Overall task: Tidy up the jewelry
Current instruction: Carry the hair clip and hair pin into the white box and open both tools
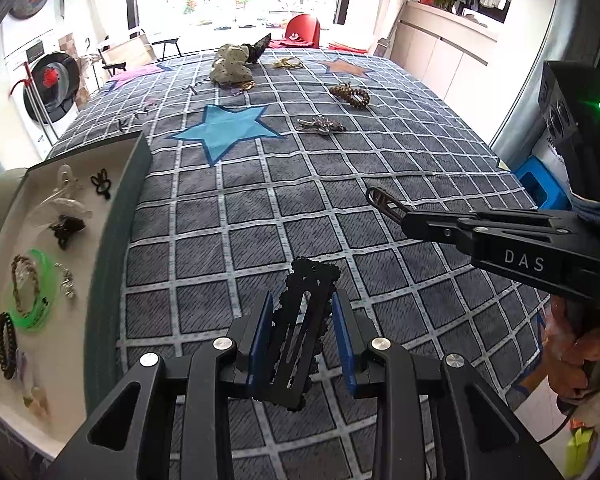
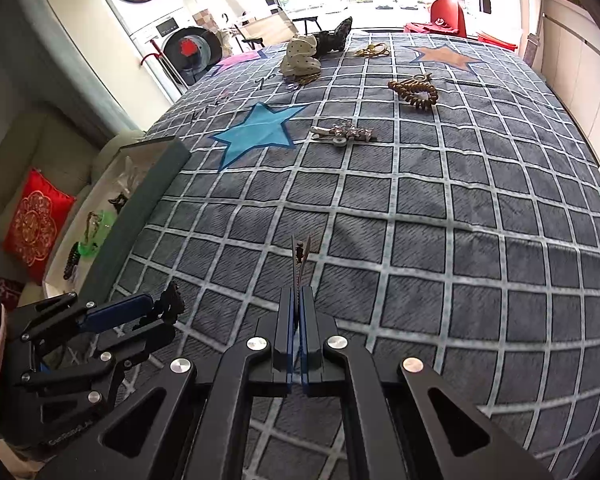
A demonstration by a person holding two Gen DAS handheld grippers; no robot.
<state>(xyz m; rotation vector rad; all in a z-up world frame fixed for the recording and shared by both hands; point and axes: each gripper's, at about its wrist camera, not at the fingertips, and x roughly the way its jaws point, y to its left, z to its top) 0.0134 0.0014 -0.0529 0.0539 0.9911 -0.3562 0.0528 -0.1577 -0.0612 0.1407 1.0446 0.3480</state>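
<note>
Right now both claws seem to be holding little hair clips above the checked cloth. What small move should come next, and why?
Probably carry the left gripper sideways over the white tray and let go. It already pinches a black scalloped clip, the tray beside it holds the sorted pieces, and the right gripper, shut on a thin brown clip, can follow.

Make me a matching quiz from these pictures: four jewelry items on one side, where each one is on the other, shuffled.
Items:
1. black scalloped hair clip
2. slim brown snap clip
3. green plastic bangle
4. brown spiral hair tie

Places:
A. lying loose on the grey checked cloth
B. inside the white tray
C. held in the left gripper
D. held in the right gripper

Pairs: 1-C, 2-D, 3-B, 4-A
</note>
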